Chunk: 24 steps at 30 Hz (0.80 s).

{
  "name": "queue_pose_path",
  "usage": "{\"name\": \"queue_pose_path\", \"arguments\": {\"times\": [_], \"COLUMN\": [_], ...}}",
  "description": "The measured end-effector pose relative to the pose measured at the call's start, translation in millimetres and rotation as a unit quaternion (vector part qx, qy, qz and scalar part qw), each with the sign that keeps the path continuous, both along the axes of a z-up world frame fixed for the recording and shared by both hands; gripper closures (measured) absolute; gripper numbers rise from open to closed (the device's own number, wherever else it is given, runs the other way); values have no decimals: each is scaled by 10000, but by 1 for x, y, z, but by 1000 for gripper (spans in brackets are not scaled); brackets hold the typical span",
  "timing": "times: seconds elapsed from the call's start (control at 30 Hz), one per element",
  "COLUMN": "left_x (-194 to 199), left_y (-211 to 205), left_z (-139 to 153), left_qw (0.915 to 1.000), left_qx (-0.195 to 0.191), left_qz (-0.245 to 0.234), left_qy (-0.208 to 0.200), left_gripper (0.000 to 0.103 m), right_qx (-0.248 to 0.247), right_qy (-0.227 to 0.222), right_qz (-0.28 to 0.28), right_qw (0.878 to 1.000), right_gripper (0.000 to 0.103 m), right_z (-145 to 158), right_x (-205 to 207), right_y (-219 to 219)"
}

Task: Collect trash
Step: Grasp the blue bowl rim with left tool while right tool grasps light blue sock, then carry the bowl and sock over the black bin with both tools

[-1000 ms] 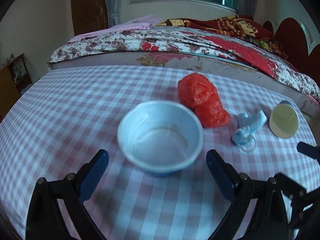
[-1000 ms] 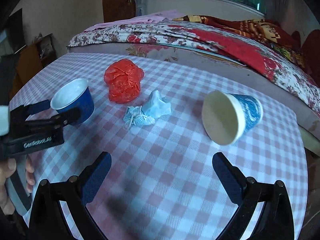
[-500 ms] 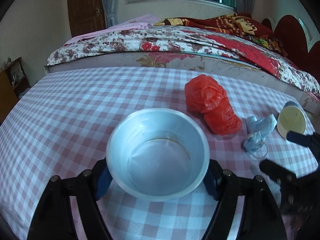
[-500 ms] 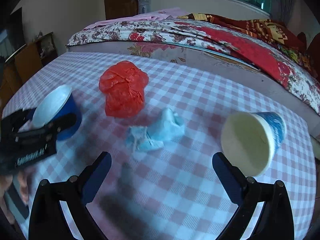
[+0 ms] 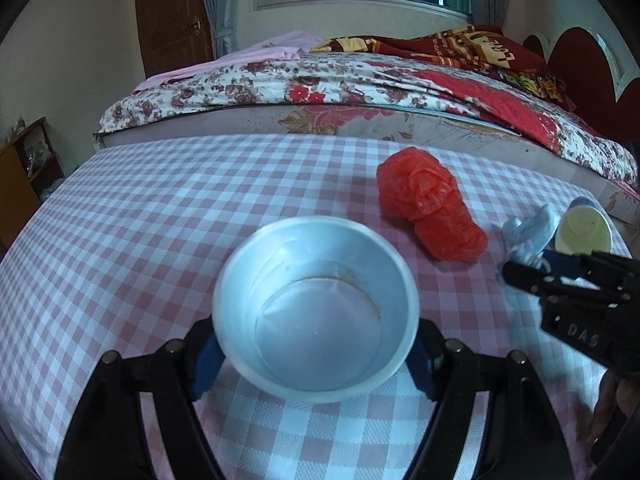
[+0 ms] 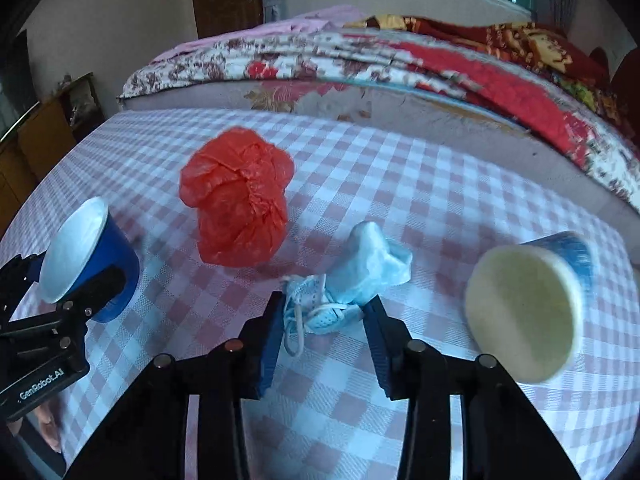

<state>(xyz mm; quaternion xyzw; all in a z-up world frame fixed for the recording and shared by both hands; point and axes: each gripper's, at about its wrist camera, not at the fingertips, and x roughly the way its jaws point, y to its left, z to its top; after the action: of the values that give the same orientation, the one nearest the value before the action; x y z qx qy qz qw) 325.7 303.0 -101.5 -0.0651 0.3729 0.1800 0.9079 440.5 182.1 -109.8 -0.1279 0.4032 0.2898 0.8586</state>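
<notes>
My left gripper [image 5: 314,350] is shut on a blue paper bowl [image 5: 316,312] with a white inside, tilted toward the camera; it also shows in the right wrist view [image 6: 86,256]. My right gripper [image 6: 325,320] has its jaws half closed around a crumpled light-blue face mask [image 6: 352,276], pads close to it on both sides. A crumpled red plastic bag [image 6: 238,200] lies behind the mask. A blue paper cup [image 6: 528,304] lies on its side to the right, mouth toward the camera.
A pink-and-white checked tablecloth [image 5: 160,208] covers the table. A bed with floral and red blankets [image 5: 360,80] runs along the far edge. A wooden shelf [image 5: 20,184] stands at the left.
My left gripper closed on the blue bowl and tipped it up. My right gripper moved forward to the face mask and narrowed its jaws around it.
</notes>
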Motion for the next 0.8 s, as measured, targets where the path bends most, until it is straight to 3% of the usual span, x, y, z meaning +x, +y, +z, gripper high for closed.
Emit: {"name": "queue_pose_path", "arguments": {"times": [0.33,0.8], "left_x": [-37,-102], "left_y": [-44,-144], "left_z": [28,73], "left_qw": [9993,9940], "left_qx": [153,253], "left_qz": [-285,-915], "left_qy": [-195,-551], "left_gripper": [27,27], "right_qx": [185,455], "right_qy": [-336,-647], "right_qz": [27,-554], "right_qw": [9993,9953], "right_gripper": [62,62], "right_z": [43,83], "right_x": [-50,-137], "right_y": [-52,-178]}}
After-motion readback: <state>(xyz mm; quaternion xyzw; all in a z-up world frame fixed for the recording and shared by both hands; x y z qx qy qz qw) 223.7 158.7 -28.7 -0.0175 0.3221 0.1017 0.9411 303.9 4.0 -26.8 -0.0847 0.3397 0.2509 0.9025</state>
